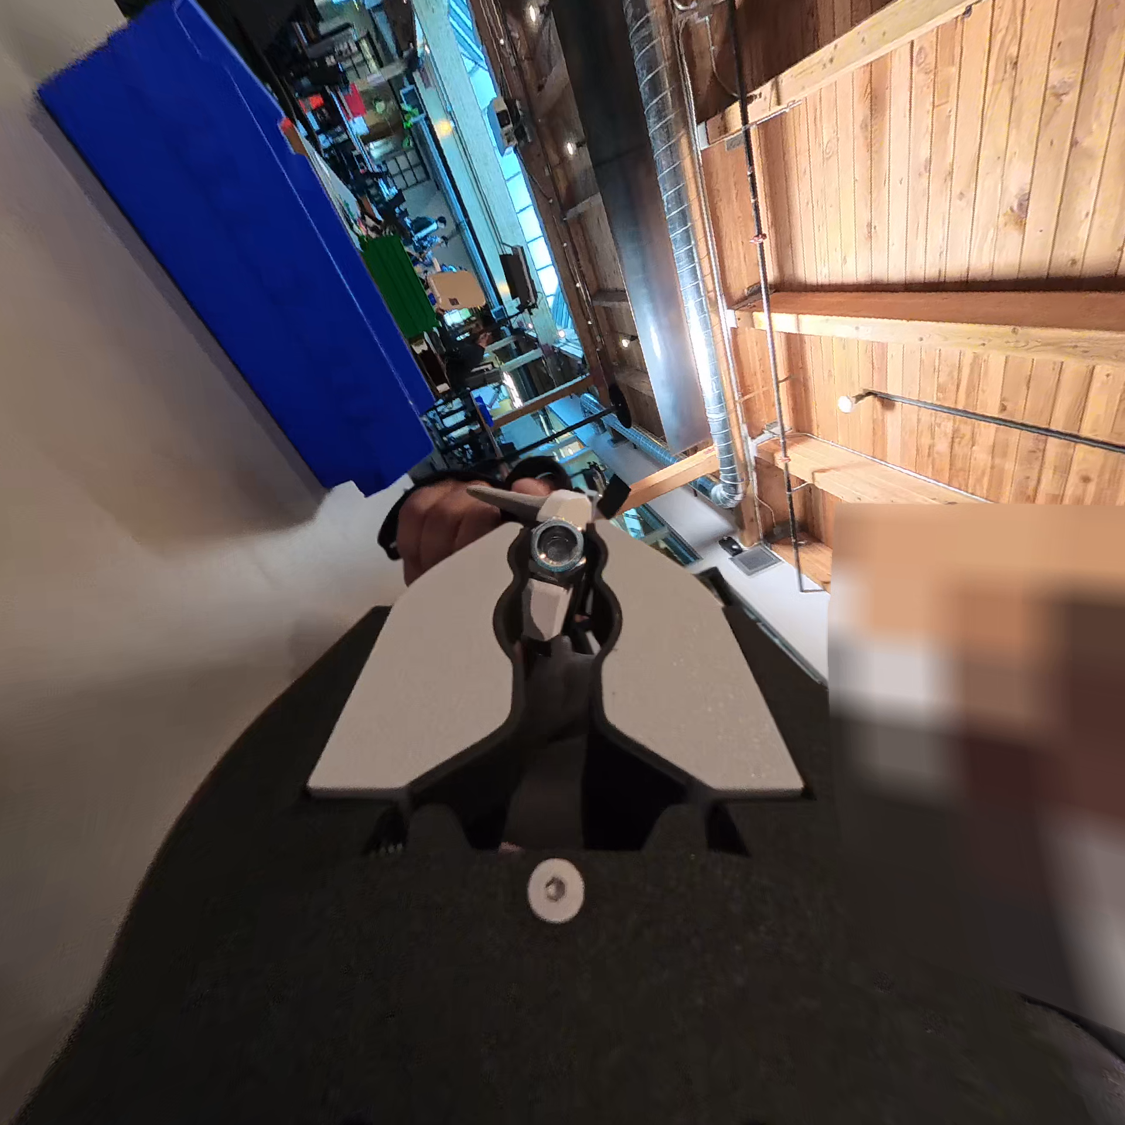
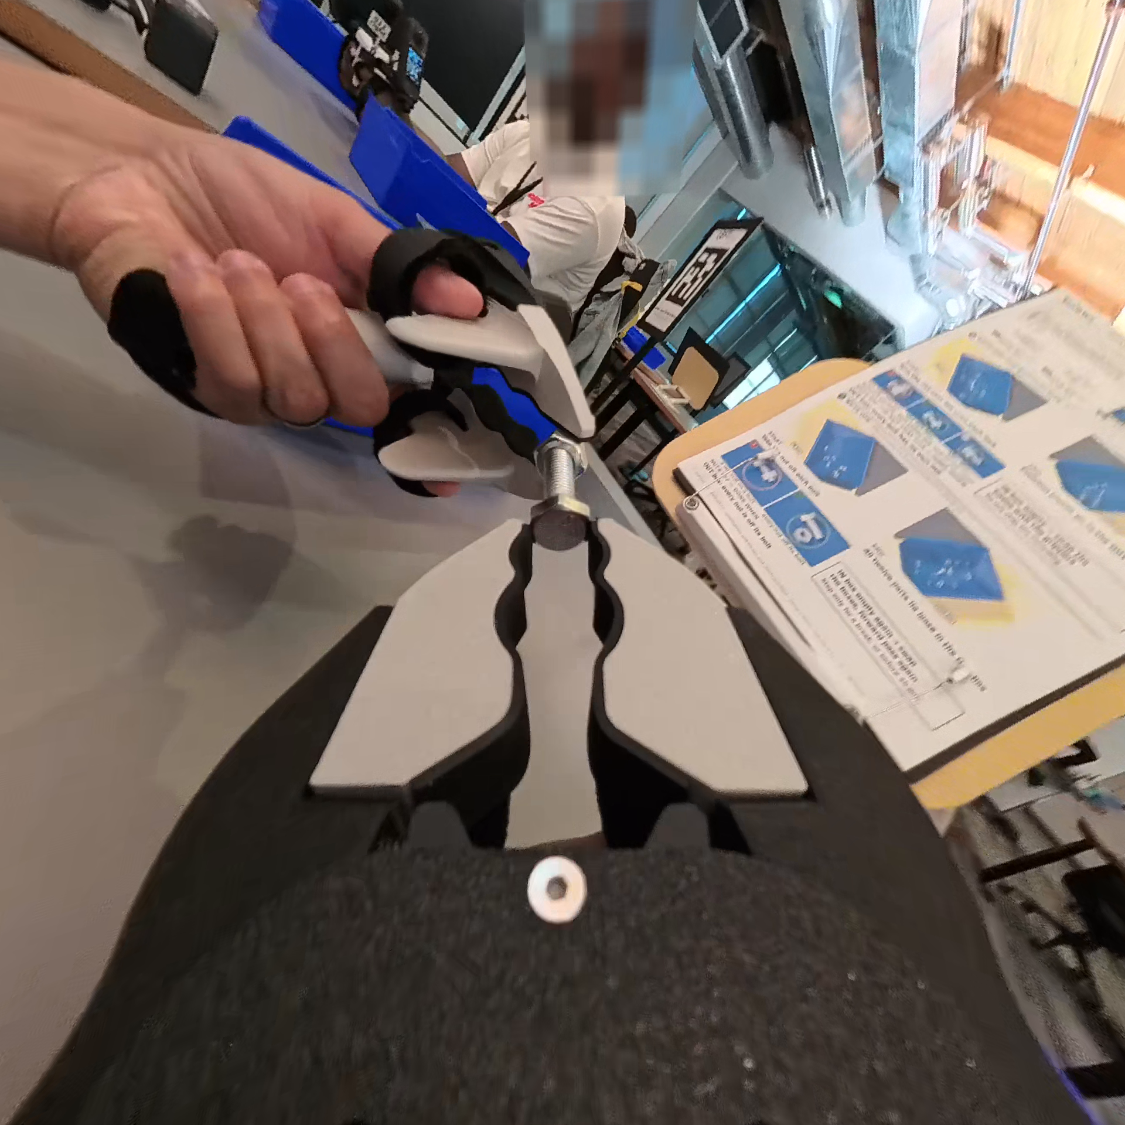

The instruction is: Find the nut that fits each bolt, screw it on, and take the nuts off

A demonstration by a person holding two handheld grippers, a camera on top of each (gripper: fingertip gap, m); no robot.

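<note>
Both tongs (image 1: pixel 555 551) (image 2: pixel 557 536) have pale grey fingers, wavy black inner edges, a speckled black body, one silvery screw, apparently identical.

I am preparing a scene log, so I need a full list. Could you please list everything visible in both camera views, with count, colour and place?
nut: one, silver, clamped at the left gripper's tips
bolt: one, silver, head held in the right gripper's tips, threaded end at the left gripper
instruction sheet: one, white with blue pictures, on a yellow-edged board at right
bins: several, blue, far side of the grey table
blue panel: one, left wrist view, upper left
ceiling: wooden planks with a silver duct
seated person: one, white shirt, background
hand: one, holding the left gripper
left gripper: grey fingers, shut
right gripper: grey fingers, shut
</note>
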